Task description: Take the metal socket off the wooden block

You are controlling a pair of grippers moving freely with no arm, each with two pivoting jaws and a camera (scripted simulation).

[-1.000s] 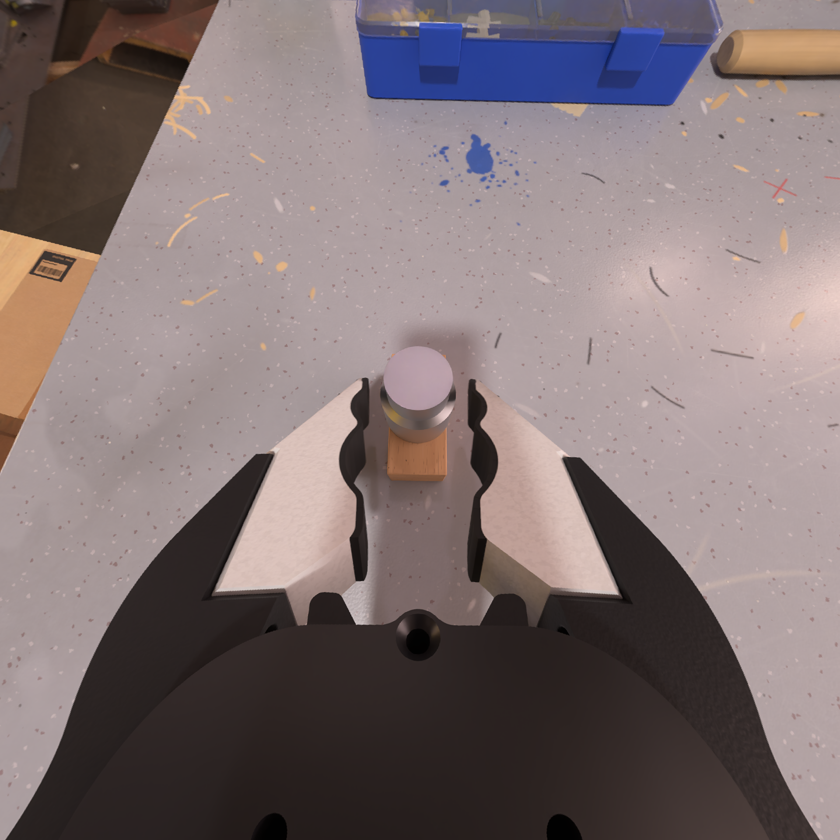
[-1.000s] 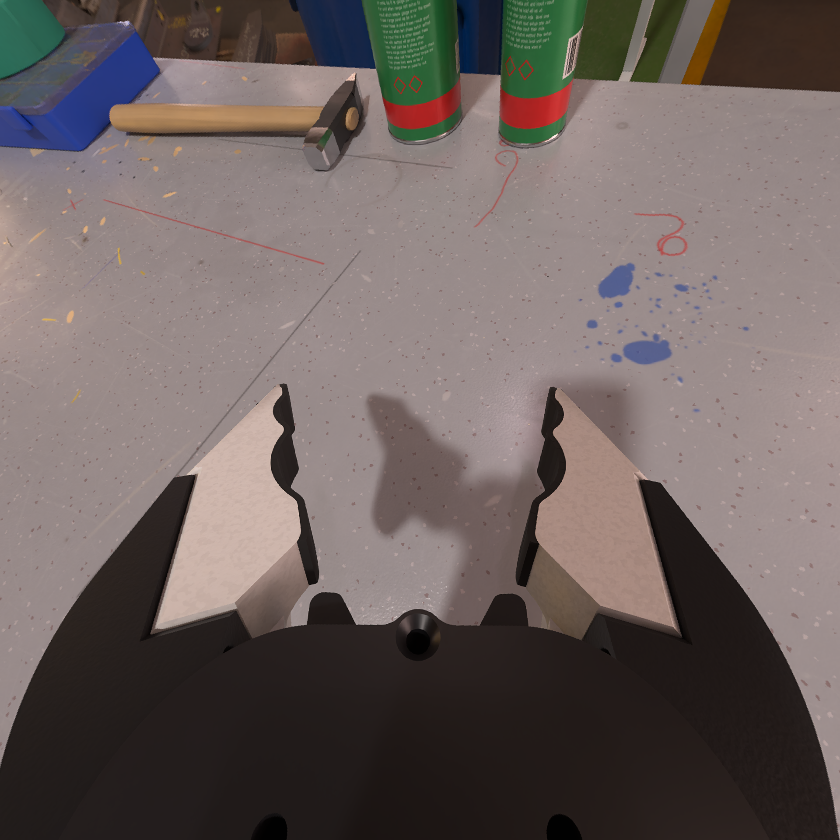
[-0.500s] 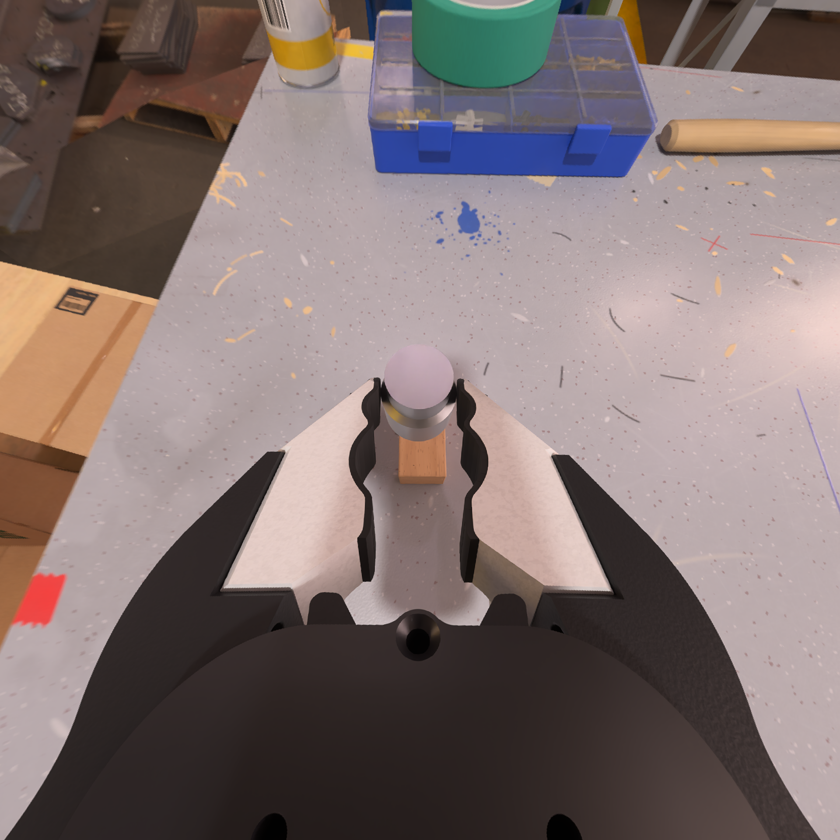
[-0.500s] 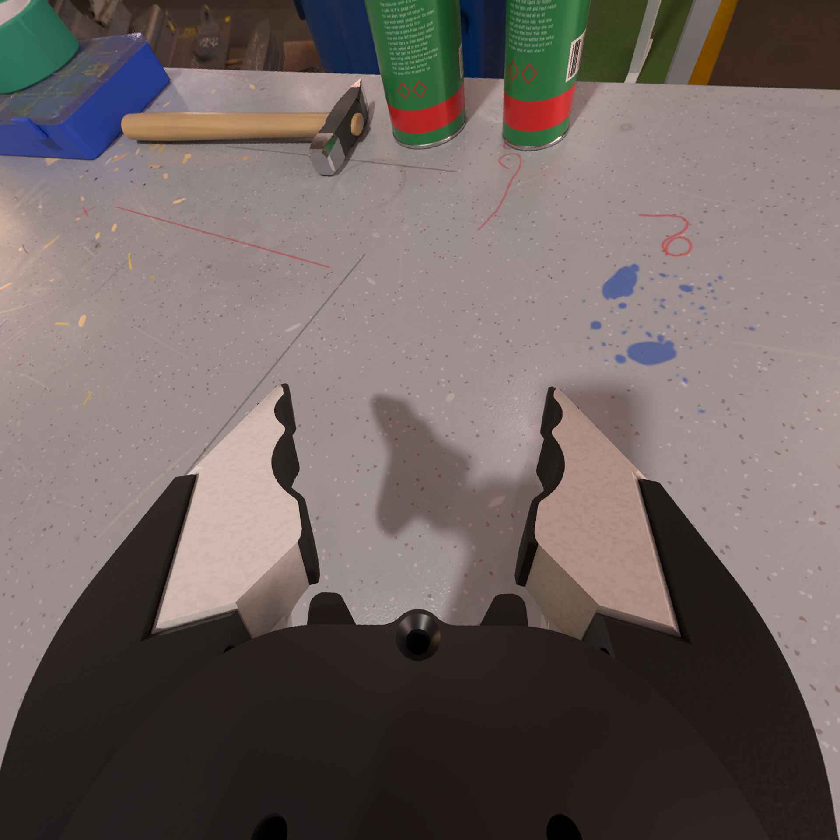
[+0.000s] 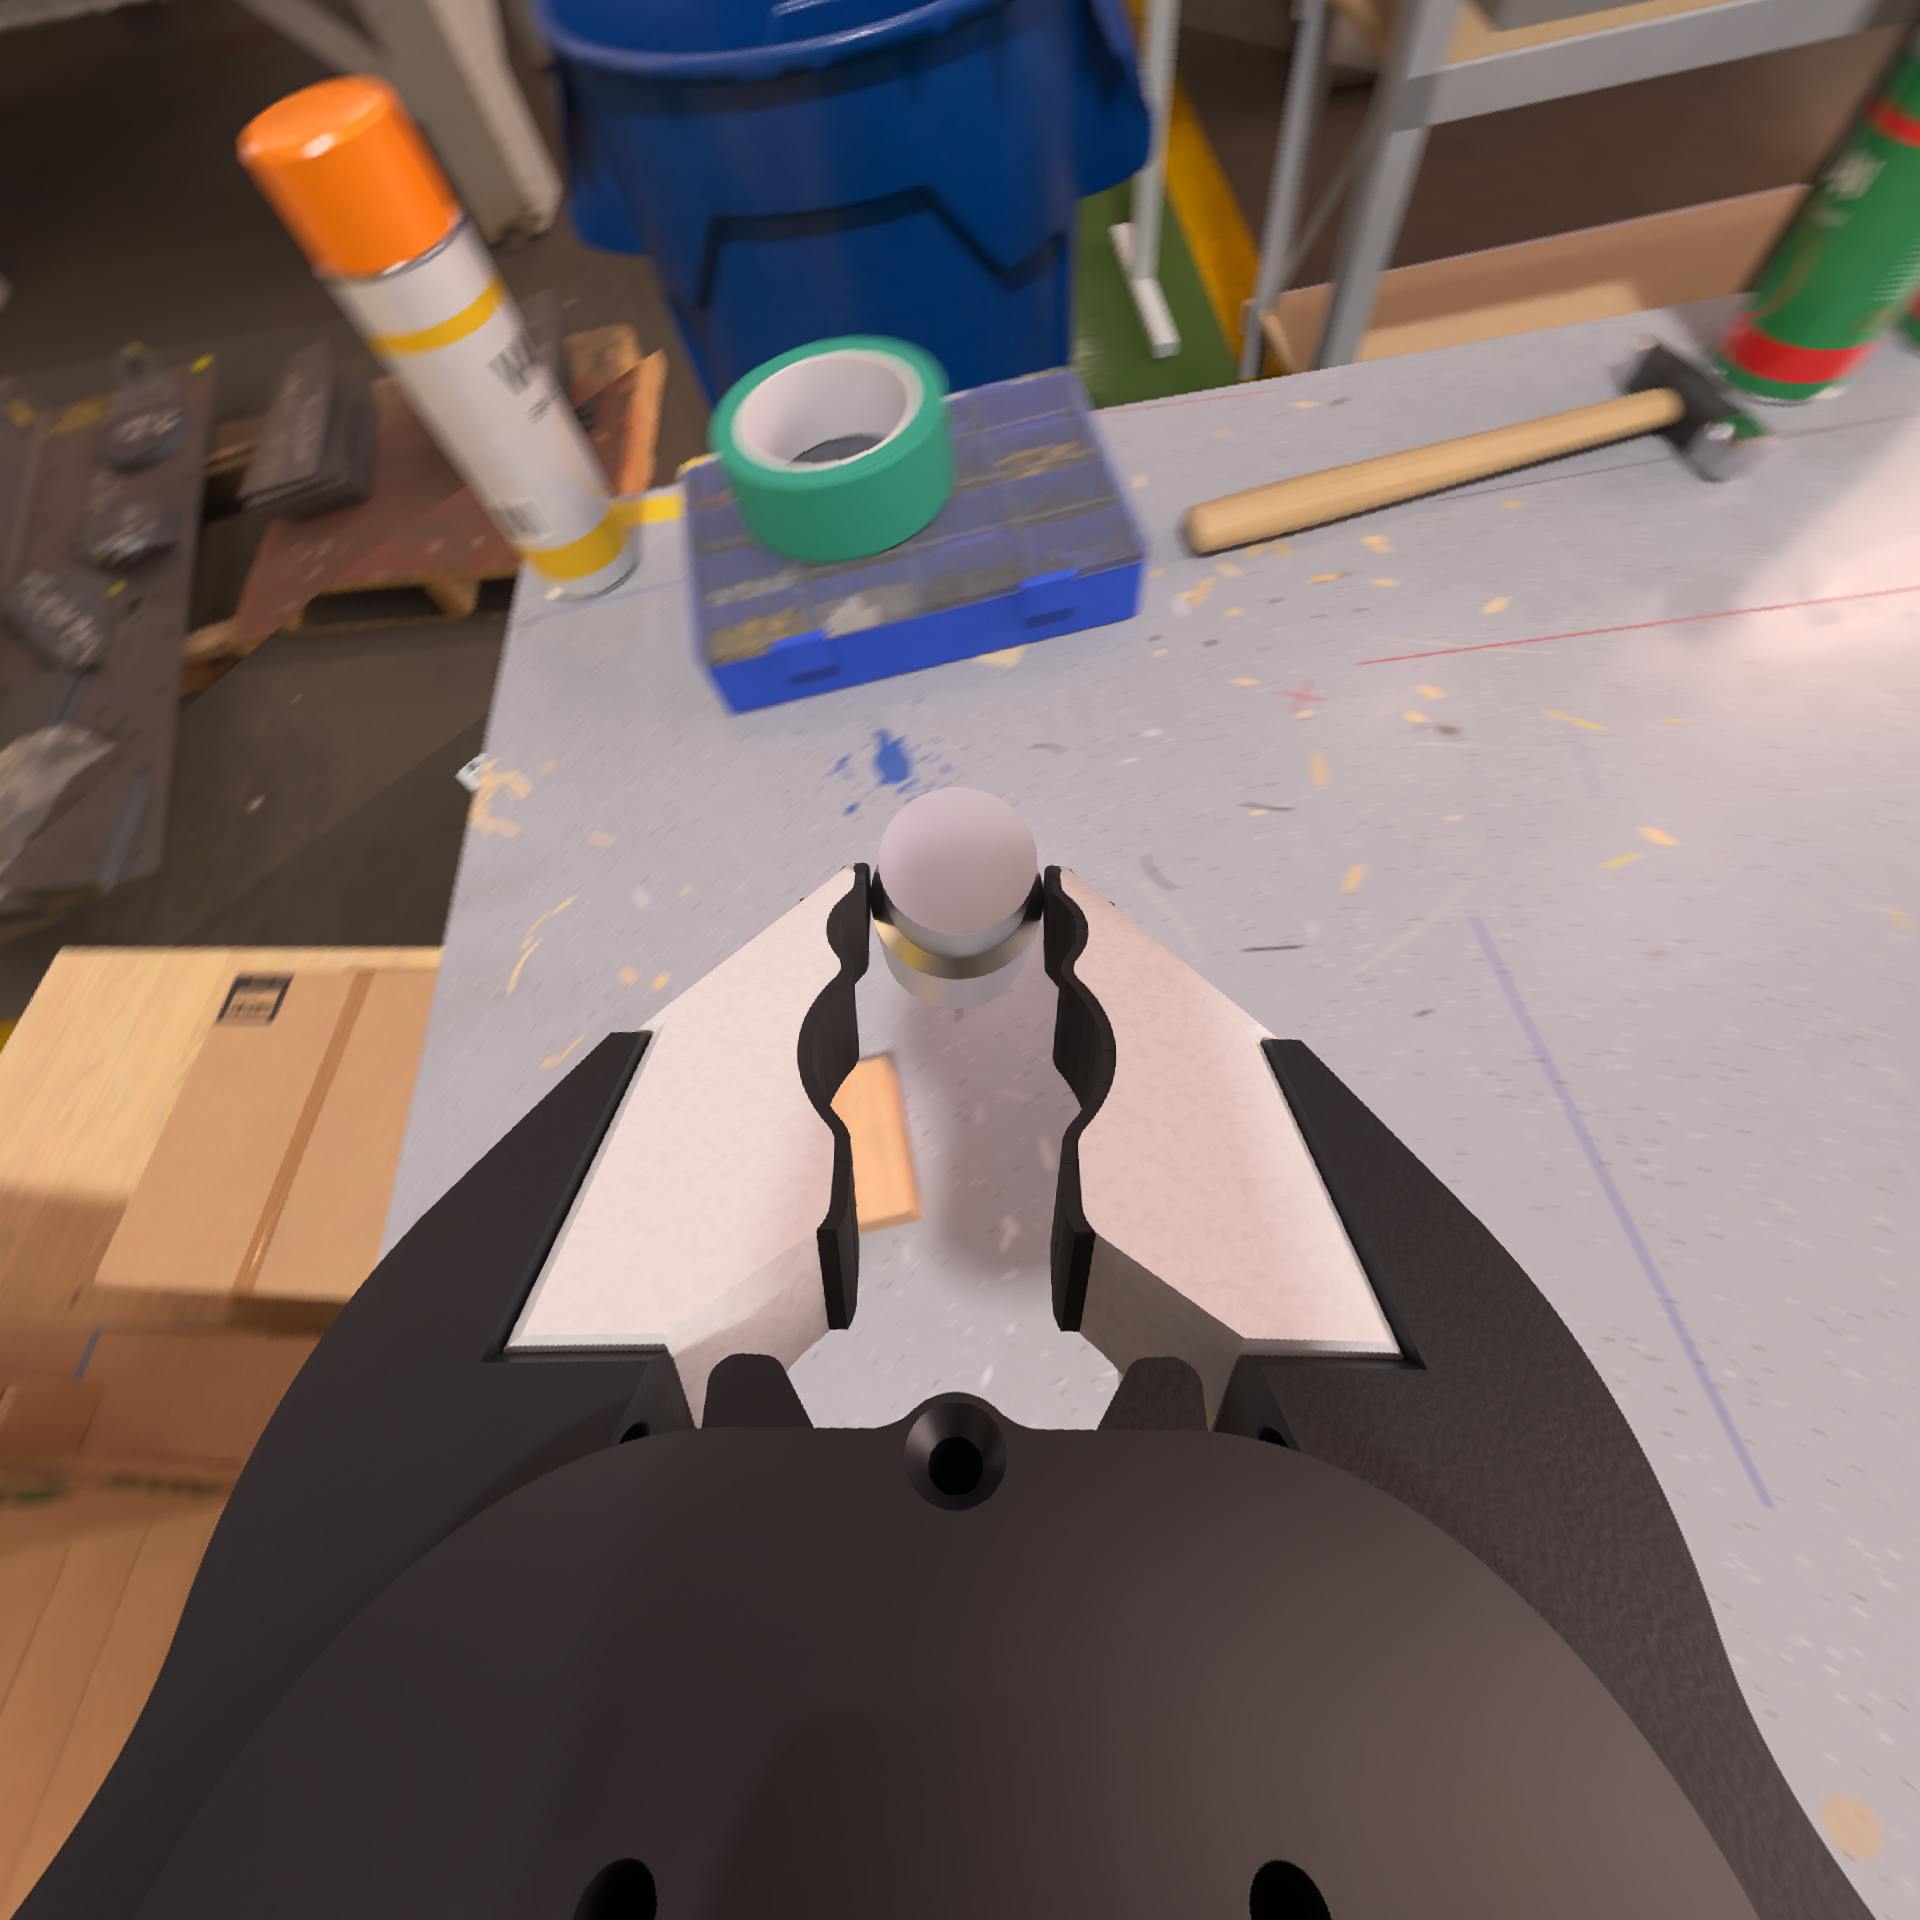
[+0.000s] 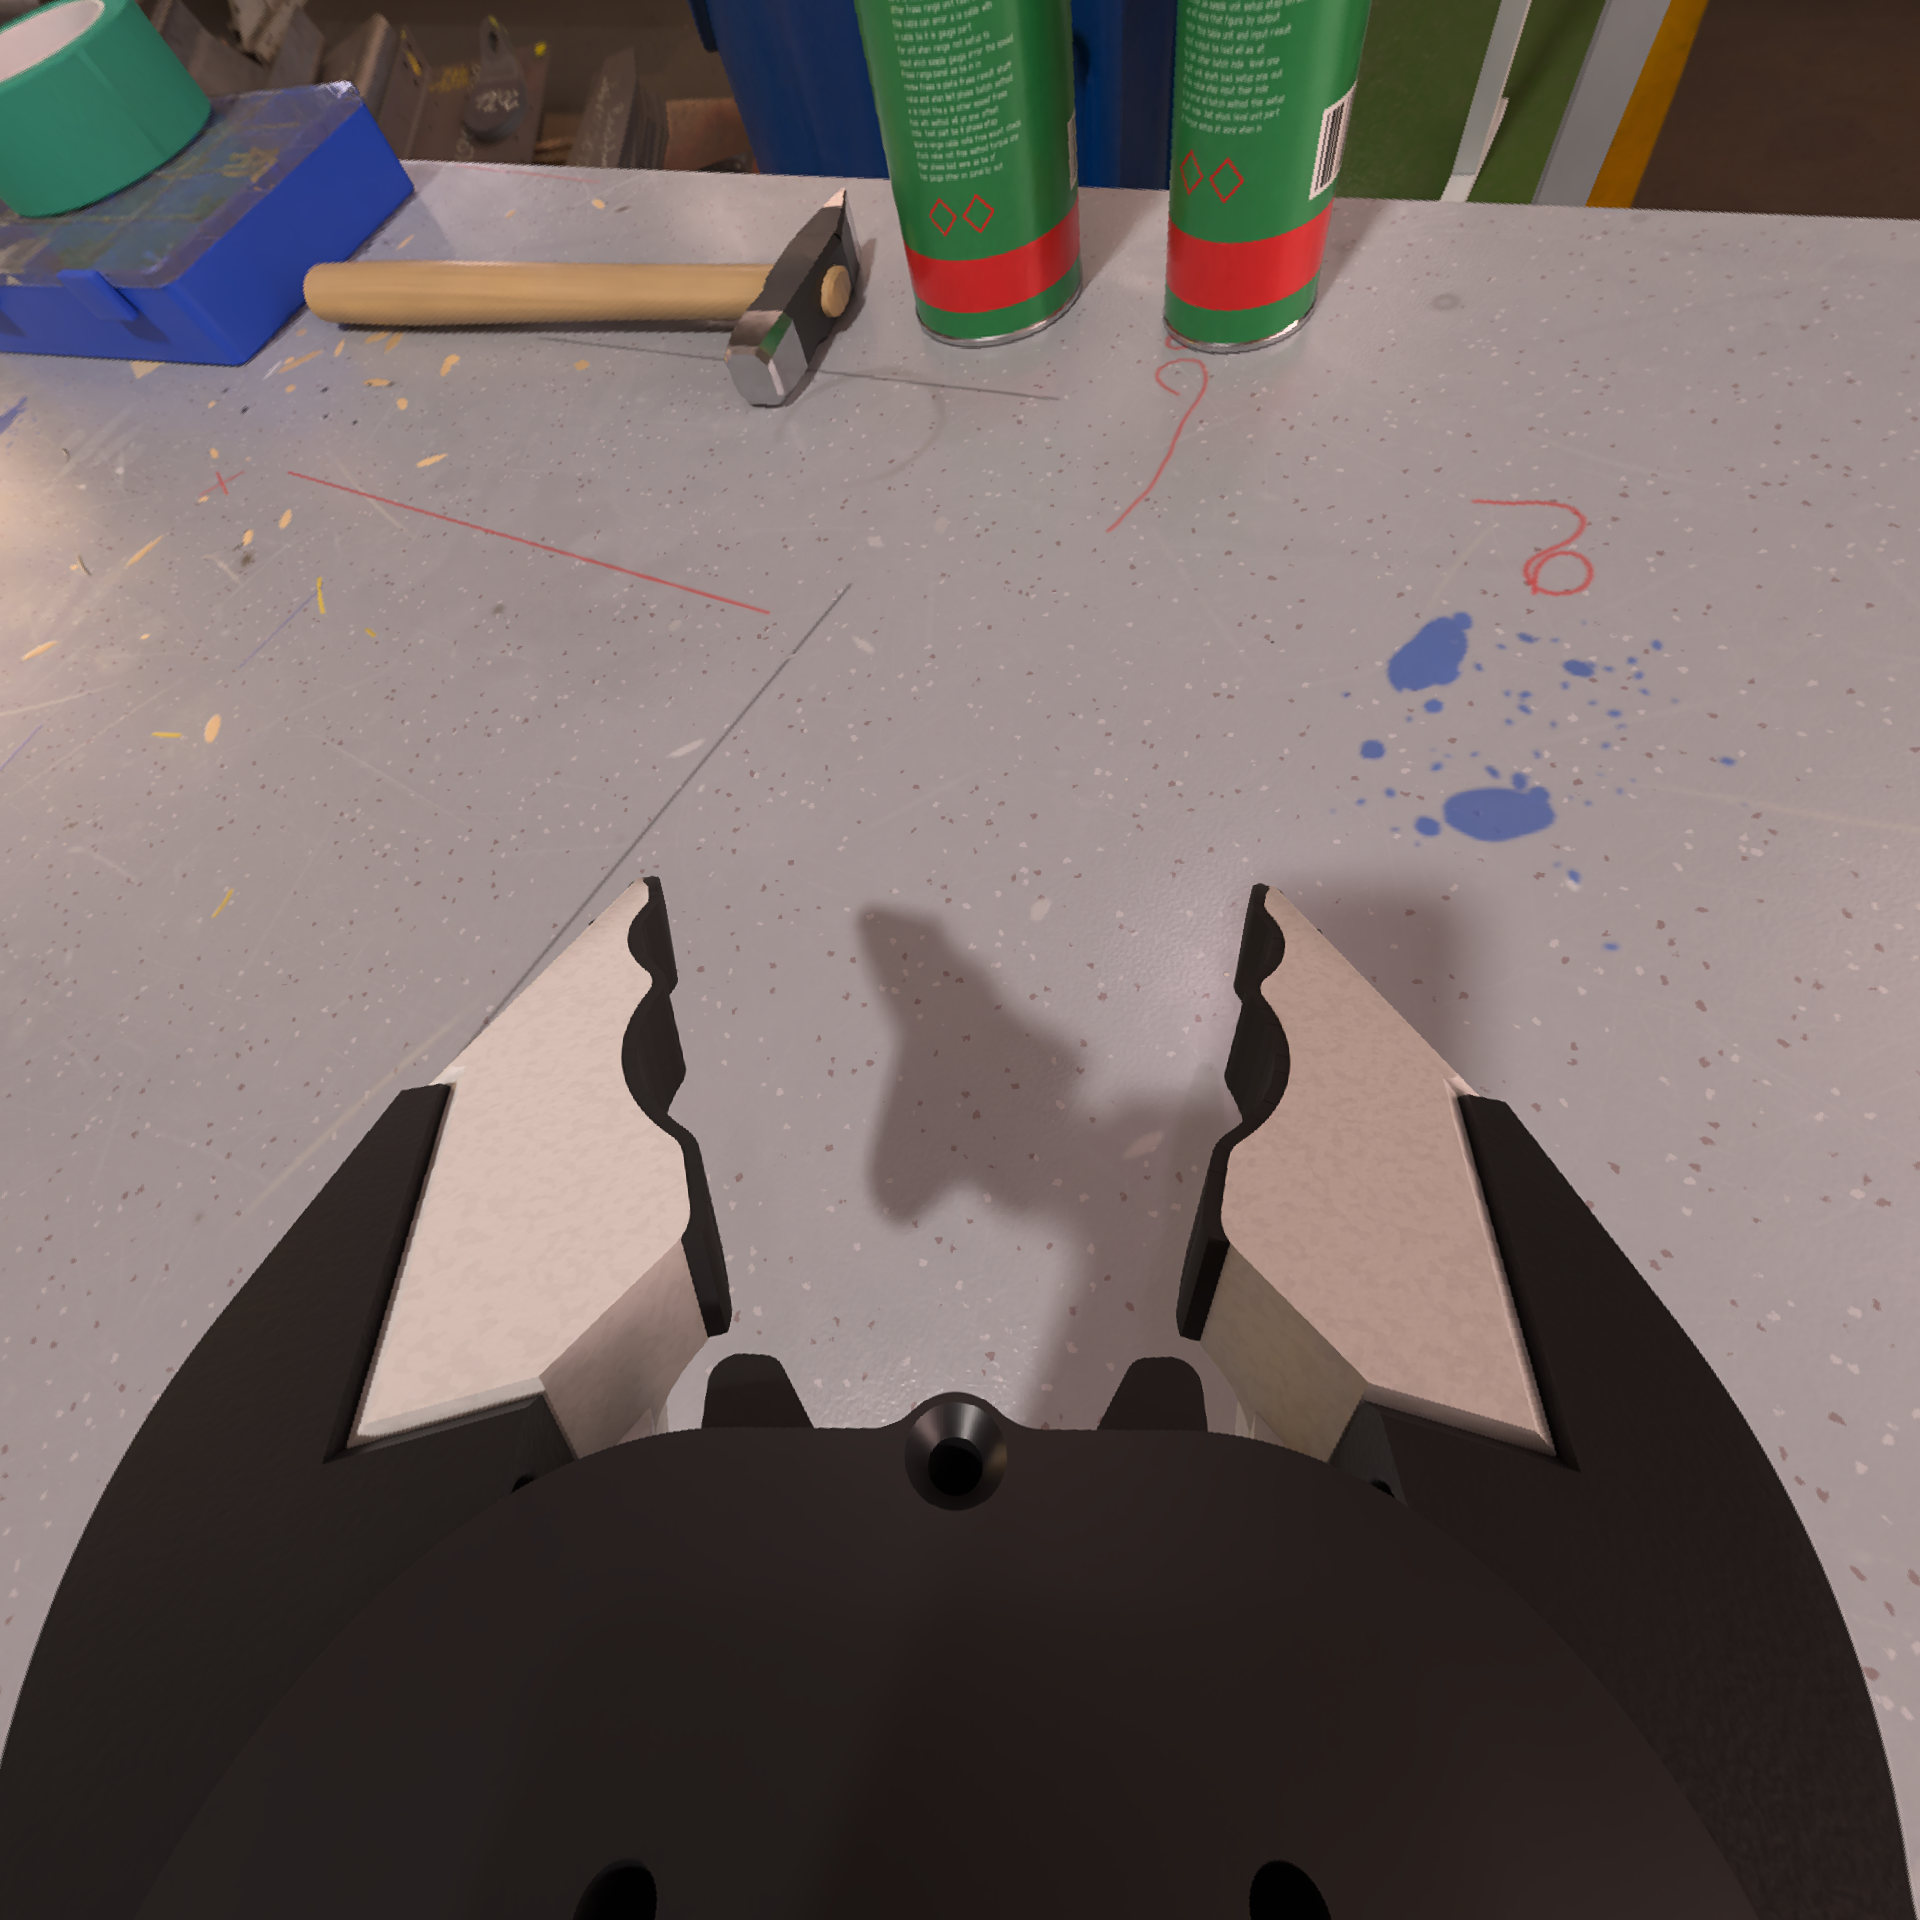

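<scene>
In the left wrist view, my left gripper (image 5: 956,894) is shut on the metal socket (image 5: 956,914), a short steel cylinder with a pale flat top, held at the fingertips and lifted above the grey table. The wooden block (image 5: 878,1143) lies on the table below and nearer, partly hidden behind the left finger, apart from the socket. In the right wrist view, my right gripper (image 6: 951,894) is open and empty above bare table; neither socket nor block shows there.
A blue parts box (image 5: 914,582) with a green tape roll (image 5: 836,447) on it, a spray can (image 5: 447,343) and a hammer (image 5: 1455,468) stand at the far edge. Two green cans (image 6: 987,177) stand behind the hammer (image 6: 582,296). Cardboard boxes (image 5: 187,1122) lie off the table's left edge (image 5: 457,987).
My left gripper closed on the socket, then rose and tilted back, lifting the socket off the block, which stays on the table. The right gripper barely moved.
</scene>
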